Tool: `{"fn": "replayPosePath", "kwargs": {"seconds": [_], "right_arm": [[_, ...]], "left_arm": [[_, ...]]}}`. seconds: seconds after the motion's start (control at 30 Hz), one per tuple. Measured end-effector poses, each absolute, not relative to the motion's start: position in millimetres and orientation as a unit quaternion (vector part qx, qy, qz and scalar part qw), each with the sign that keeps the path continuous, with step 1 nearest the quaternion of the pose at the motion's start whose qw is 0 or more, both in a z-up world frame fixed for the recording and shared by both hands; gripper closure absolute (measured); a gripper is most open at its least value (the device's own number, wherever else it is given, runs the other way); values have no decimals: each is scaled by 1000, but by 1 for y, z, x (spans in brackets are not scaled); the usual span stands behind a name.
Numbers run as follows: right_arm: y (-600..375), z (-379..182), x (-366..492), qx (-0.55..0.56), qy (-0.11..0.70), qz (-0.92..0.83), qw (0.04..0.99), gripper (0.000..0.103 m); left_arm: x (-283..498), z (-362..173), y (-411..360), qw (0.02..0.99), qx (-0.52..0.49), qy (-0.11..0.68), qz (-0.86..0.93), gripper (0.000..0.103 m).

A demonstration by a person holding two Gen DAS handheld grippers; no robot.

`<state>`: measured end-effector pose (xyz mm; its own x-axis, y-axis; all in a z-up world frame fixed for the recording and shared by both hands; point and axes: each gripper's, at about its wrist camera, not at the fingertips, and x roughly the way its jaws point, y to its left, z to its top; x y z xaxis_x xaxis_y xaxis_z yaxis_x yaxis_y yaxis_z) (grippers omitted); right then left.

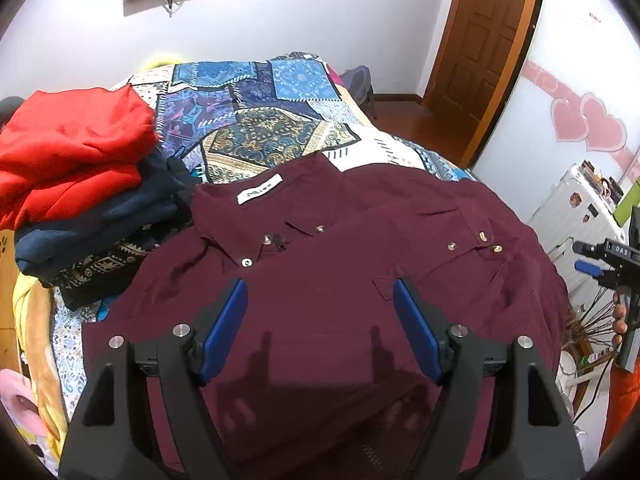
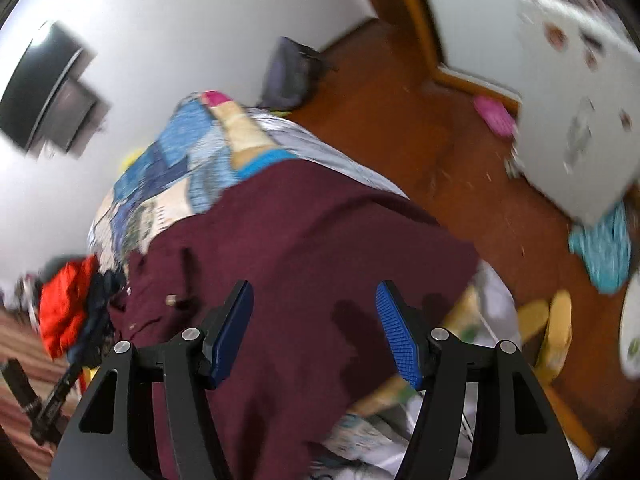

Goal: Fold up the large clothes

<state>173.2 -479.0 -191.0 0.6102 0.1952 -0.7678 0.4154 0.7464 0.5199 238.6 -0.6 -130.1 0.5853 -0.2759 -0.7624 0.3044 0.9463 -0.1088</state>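
Note:
A dark maroon button-up shirt (image 1: 320,264) lies spread on the patchwork bedspread (image 1: 256,112), collar and white label toward the far left. My left gripper (image 1: 320,316) is open and empty, hovering above the shirt's chest. My right gripper (image 2: 314,320) is open and empty above the same shirt (image 2: 304,240), over its right part near the bed edge; this view is blurred by motion. The right gripper also shows at the right edge of the left wrist view (image 1: 600,264).
A pile of folded clothes, red (image 1: 72,148) on top of navy (image 1: 100,220), sits on the bed left of the shirt. A wooden door (image 1: 480,40) and wooden floor (image 2: 400,120) lie beyond the bed. A white suitcase (image 1: 576,216) stands at the right.

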Motion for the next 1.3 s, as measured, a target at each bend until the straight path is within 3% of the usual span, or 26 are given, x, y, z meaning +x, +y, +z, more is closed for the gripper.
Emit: {"fn": "replayPosePath", "kwargs": {"seconds": [0.33, 0.53, 0.7, 0.77, 0.87, 1.07, 1.3], "right_arm": [[-493, -242, 167, 445, 454, -47, 770, 43], [-499, -246, 170, 466, 425, -50, 775, 41], [-500, -241, 186, 431, 405, -72, 803, 56], [-503, -246, 195, 434, 400, -79, 803, 73], [-512, -253, 205, 461, 400, -70, 789, 89], [-497, -209, 213, 430, 381, -42, 817, 97], [-399, -93, 219, 294, 316, 98, 897, 97]], "left_arm": [[246, -135, -18, 883, 24, 439, -161, 29], [251, -140, -21, 880, 27, 447, -155, 29], [254, -142, -22, 878, 21, 451, -156, 29], [254, -143, -23, 878, 21, 451, -156, 29], [253, -141, -24, 880, 25, 449, -155, 29], [245, -132, -18, 888, 25, 433, -154, 29], [237, -126, -5, 893, 10, 421, -161, 29]]}}
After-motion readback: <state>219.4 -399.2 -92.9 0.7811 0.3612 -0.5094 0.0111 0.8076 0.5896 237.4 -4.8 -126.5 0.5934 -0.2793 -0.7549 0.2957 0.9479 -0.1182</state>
